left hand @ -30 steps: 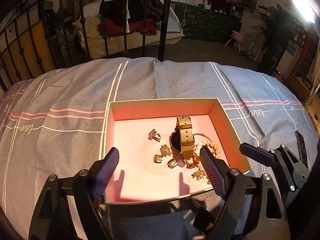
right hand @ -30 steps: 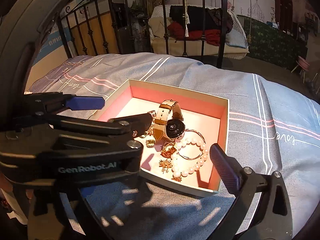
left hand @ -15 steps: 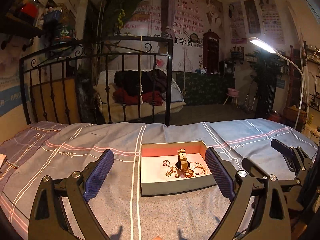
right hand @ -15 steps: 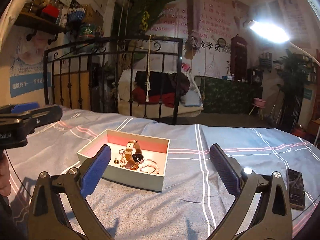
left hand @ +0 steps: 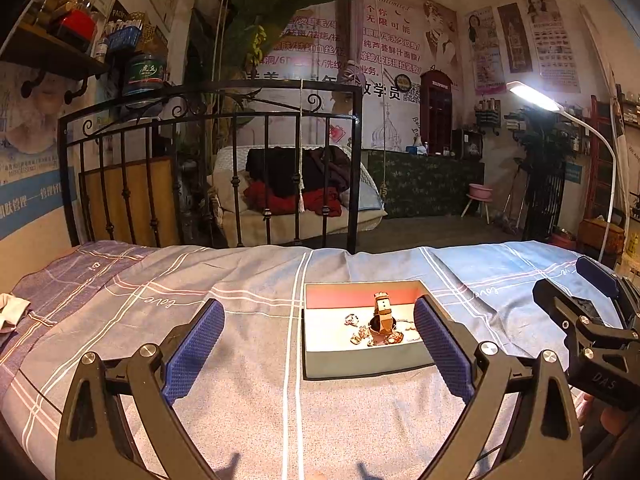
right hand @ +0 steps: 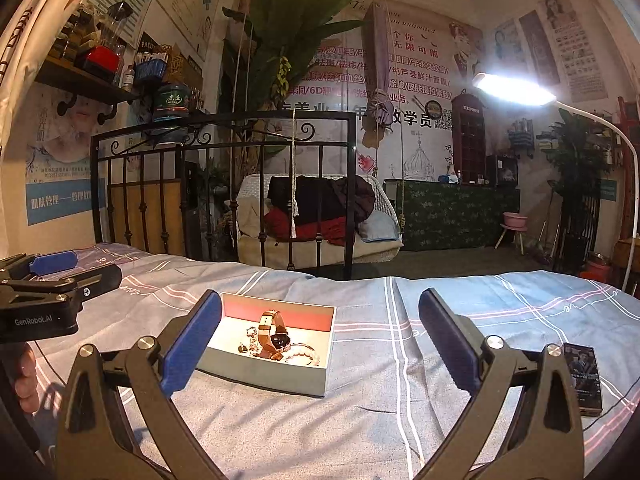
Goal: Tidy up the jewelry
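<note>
Both grippers hung wide apart and held nothing: the left gripper (left hand: pixel 316 344) framed the open box (left hand: pixel 360 362) on the bed (left hand: pixel 240 400), and the right gripper (right hand: pixel 320 340) hovered a little back from the same box, each well short of touching it. Inside, on the pale lining, lay a tangle of jewelry: a watch (right hand: pixel 276 334) with a tan strap standing up on edge, a pearl bracelet (right hand: pixel 306 356) just beside it, and a small heap of gold pieces (left hand: pixel 362 336) touching one another. I judged all of it light and slippery, the beads and thin chains apt to snag and drag their neighbours along; the watch looked the easiest to lift, pinched across the stiff strap rather than the glass face. A phone (right hand: pixel 584 380) lay on the cover well to the right. The left gripper's body, seen from the right wrist, read "GenRobot.AI", the striped bedcover carried the word "love", and a red cabinet by the far wall said "TELEPHONE".
</note>
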The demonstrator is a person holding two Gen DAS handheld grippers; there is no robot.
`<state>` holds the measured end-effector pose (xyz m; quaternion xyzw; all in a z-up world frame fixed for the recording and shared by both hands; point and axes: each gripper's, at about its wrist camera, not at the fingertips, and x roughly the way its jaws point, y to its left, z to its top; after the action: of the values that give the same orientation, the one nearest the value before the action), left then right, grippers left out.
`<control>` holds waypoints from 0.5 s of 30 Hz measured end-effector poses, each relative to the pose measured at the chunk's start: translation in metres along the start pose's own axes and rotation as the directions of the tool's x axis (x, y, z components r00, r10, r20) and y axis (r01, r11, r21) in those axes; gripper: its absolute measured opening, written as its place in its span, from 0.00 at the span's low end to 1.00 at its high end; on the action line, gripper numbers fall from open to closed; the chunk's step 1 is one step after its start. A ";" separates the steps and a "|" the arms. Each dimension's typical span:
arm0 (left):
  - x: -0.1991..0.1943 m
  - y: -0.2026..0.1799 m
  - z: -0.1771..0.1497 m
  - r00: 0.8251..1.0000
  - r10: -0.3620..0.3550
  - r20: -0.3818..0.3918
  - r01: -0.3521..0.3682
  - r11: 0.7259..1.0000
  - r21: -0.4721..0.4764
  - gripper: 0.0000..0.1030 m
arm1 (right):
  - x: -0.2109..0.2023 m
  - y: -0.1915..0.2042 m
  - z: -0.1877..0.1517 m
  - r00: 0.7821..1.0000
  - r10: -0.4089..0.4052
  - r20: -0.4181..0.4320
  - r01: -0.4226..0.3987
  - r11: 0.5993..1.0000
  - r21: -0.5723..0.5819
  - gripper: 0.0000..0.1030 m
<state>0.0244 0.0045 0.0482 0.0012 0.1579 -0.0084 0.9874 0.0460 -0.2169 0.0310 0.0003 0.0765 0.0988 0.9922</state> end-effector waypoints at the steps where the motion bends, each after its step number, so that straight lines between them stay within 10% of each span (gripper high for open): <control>1: 0.000 0.001 0.000 1.000 -0.001 -0.001 0.001 1.000 -0.002 0.92 | 0.001 0.000 -0.001 1.000 -0.001 -0.004 0.001 1.000 -0.001 0.94; 15: 0.004 0.002 -0.001 1.000 -0.014 -0.019 0.014 1.000 -0.004 0.93 | 0.008 0.000 -0.005 1.000 0.007 -0.019 -0.007 1.000 0.004 0.94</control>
<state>0.0278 0.0069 0.0460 -0.0016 0.1672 -0.0151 0.9858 0.0524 -0.2152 0.0246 0.0016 0.0860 0.1023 0.9910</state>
